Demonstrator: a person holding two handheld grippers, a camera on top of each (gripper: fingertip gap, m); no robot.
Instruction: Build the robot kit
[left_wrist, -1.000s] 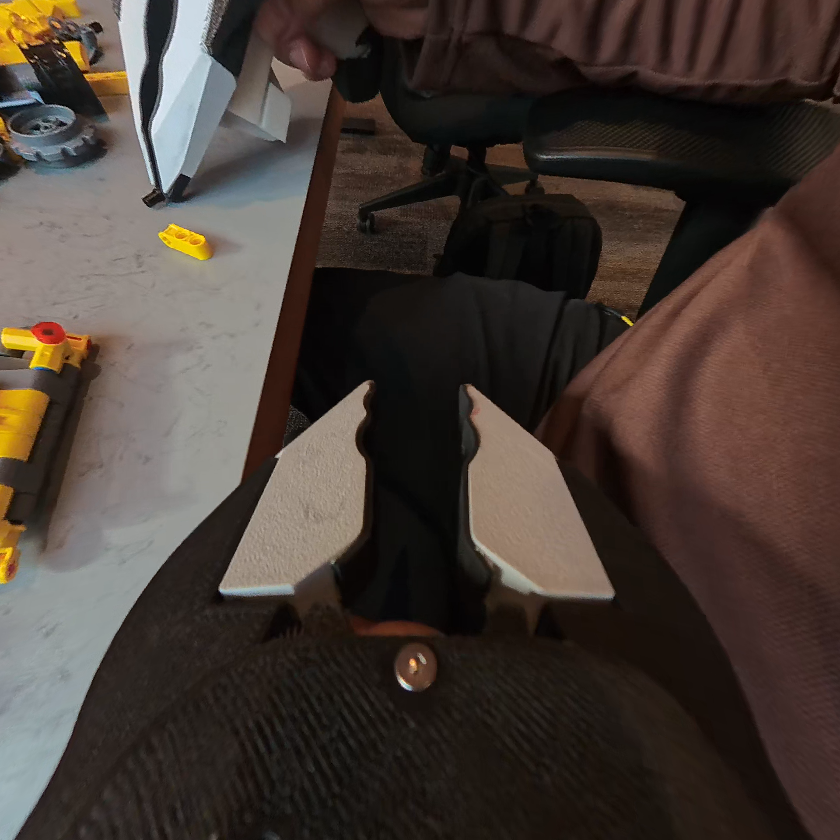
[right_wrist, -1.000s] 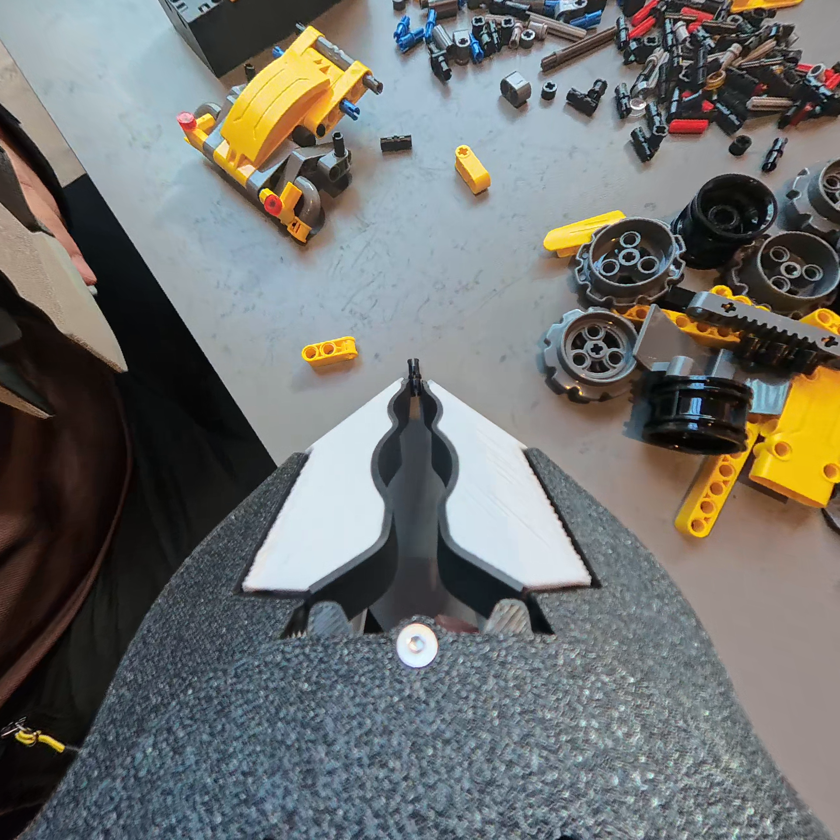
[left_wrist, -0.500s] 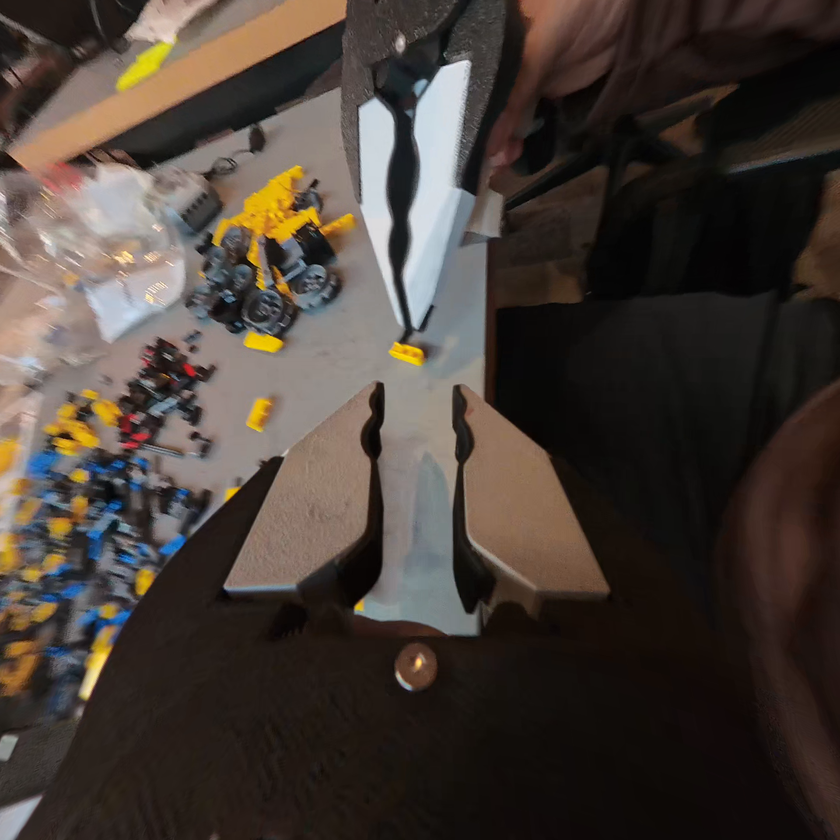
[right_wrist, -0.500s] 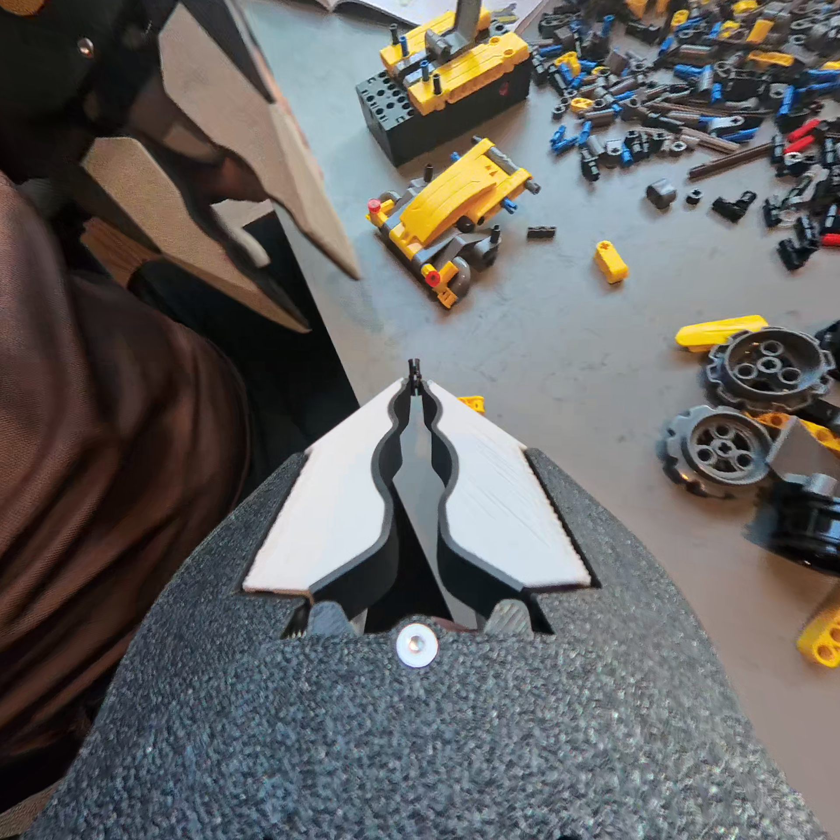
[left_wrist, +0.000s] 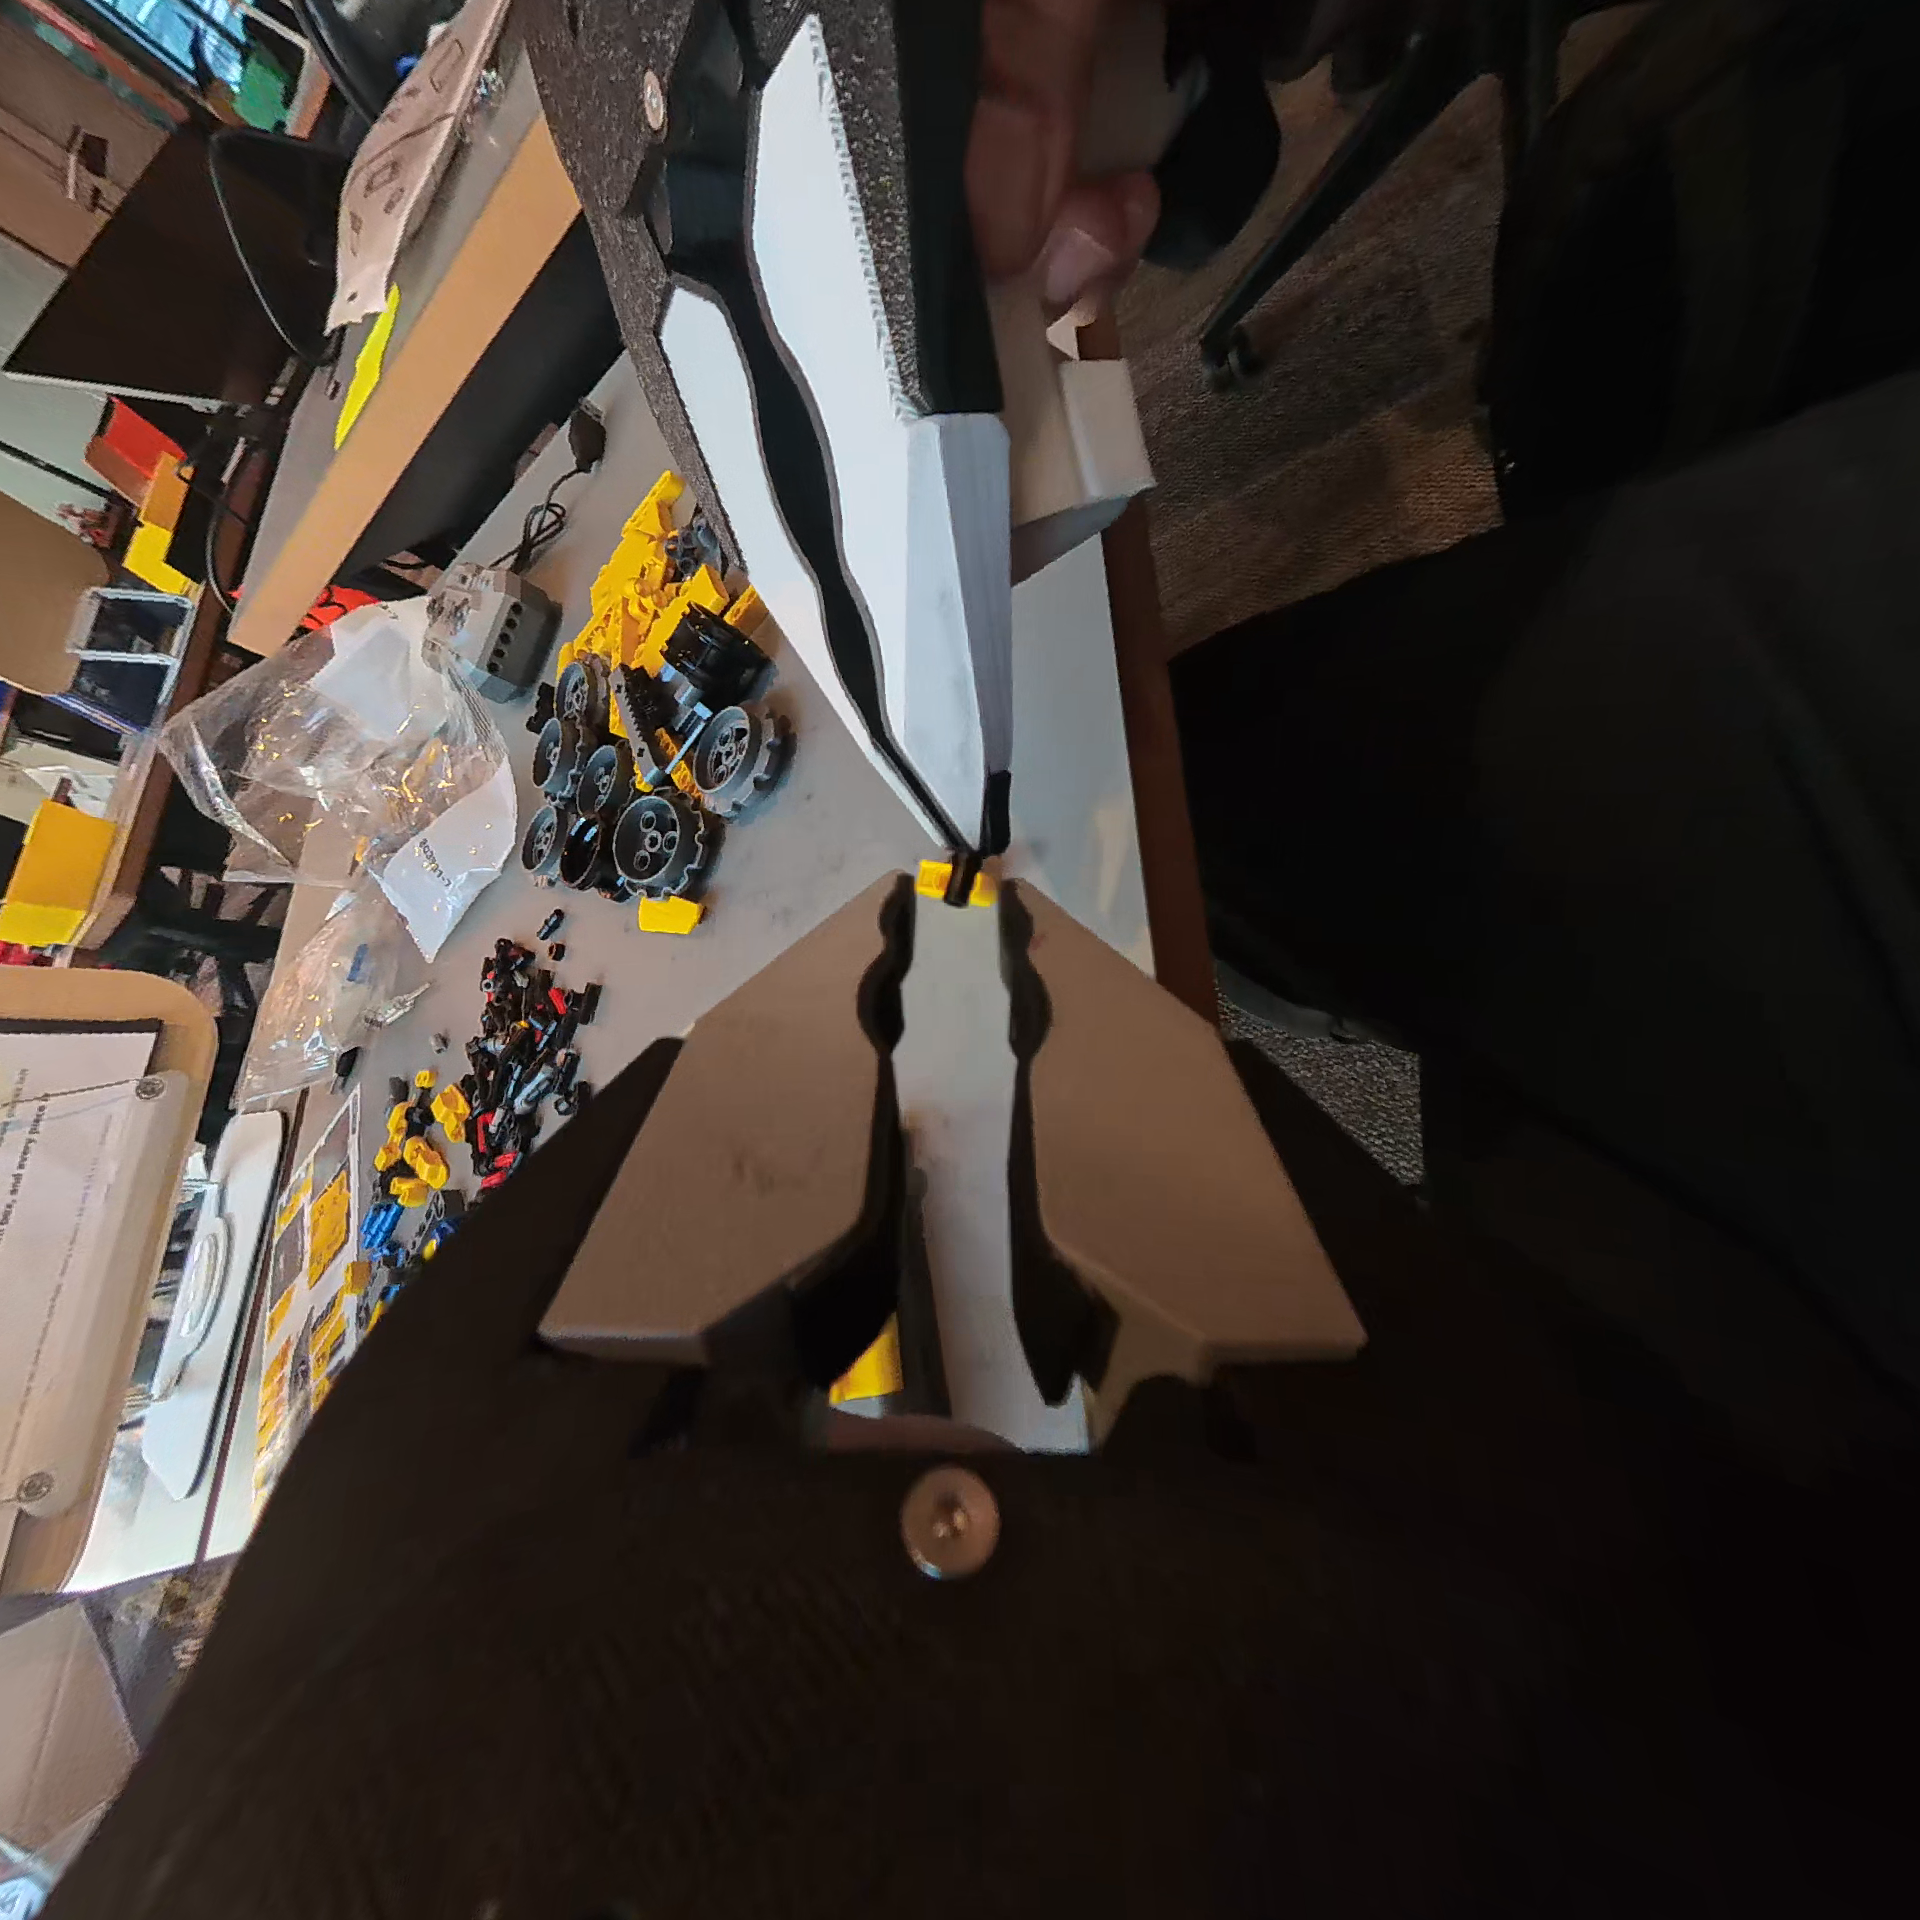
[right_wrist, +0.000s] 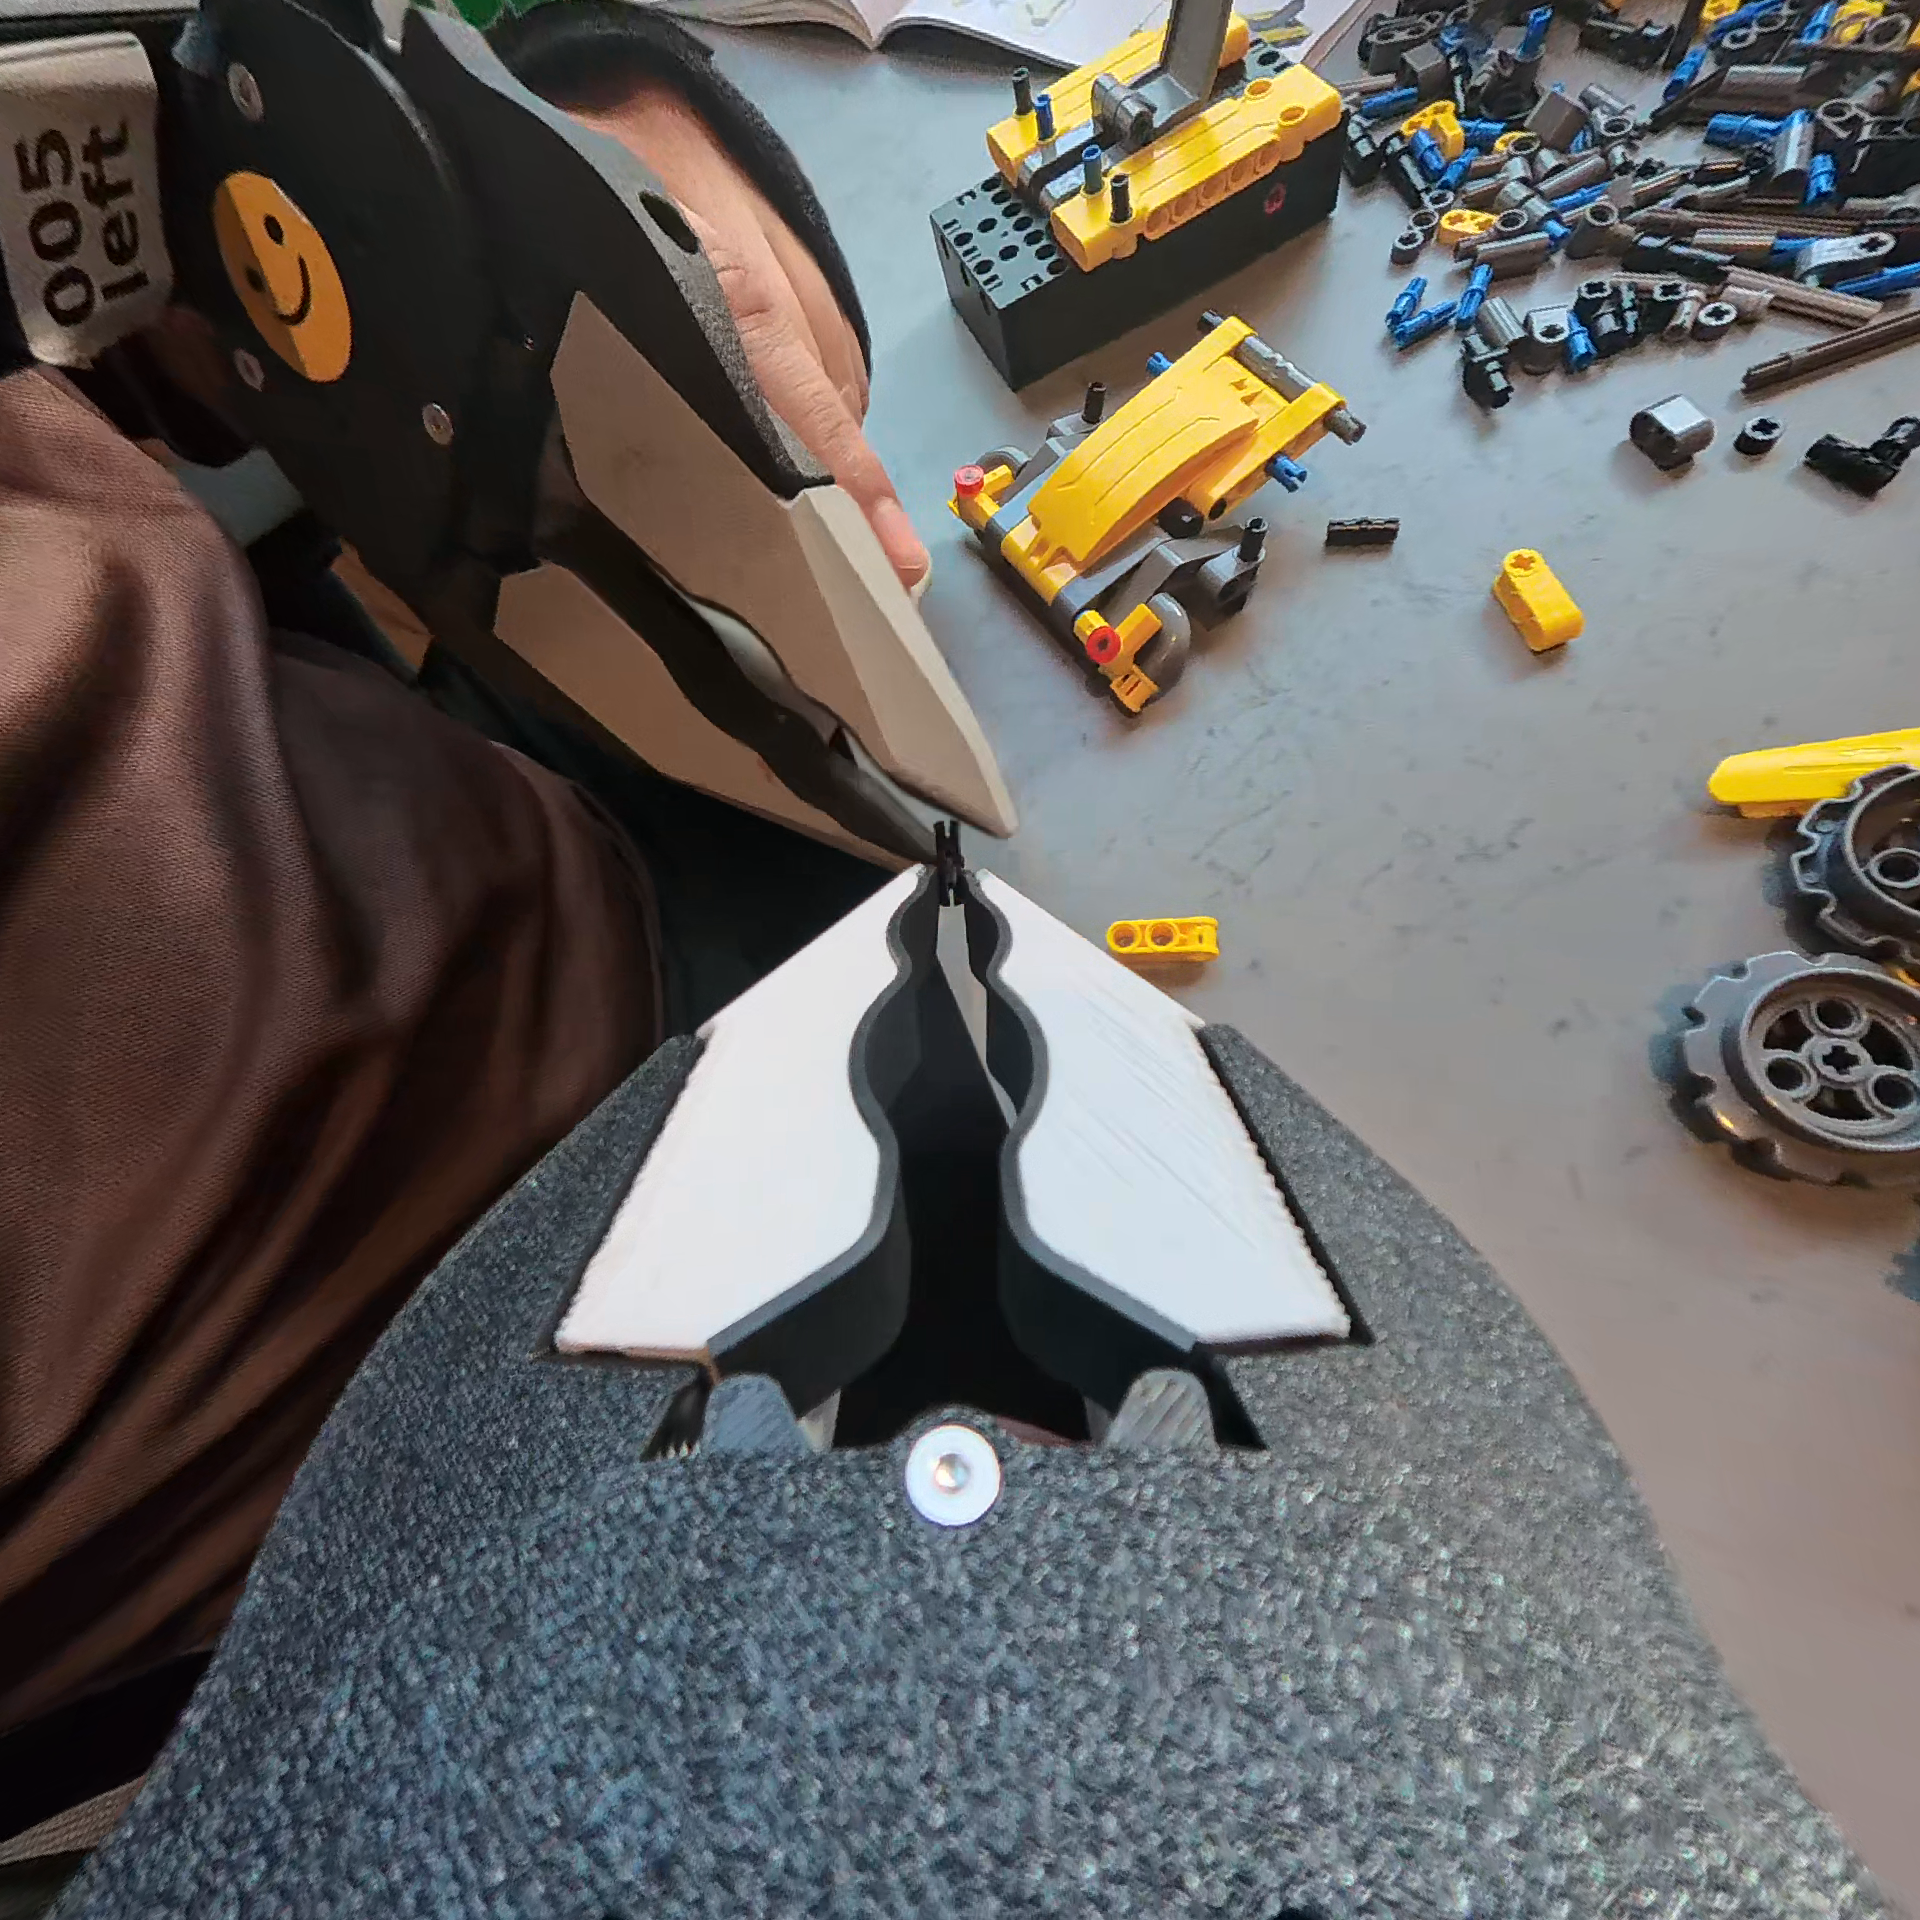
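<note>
My right gripper (right_wrist: 948, 883) is shut on a small black pin (right_wrist: 948, 847) that sticks out past its tips. It is held above the near edge of the grey table (right_wrist: 1351, 831). My left gripper (left_wrist: 956, 899) is open and empty. Its tips meet the right gripper tip to tip, on either side of the pin's free end. In the left wrist view the right gripper (left_wrist: 971, 847) comes down from above. In the right wrist view the left gripper (right_wrist: 966, 826) reaches in from the upper left. A small yellow beam (right_wrist: 1162, 935) lies on the table just beyond the tips.
A part-built yellow and grey model (right_wrist: 1153, 520) and a black block topped with yellow beams (right_wrist: 1143, 208) stand farther back. Grey toothed wheels (right_wrist: 1829, 1070) lie at the right. Loose small parts (right_wrist: 1662, 156) fill the far right. Clear plastic bags (left_wrist: 343, 727) lie beyond. A brown sleeve (right_wrist: 260, 935) is at the left. My left and right fingertips are right by each other.
My left gripper has swung up from over the lap to the table edge and now faces the right gripper's tips. The right gripper has turned left, still holding the pin.
</note>
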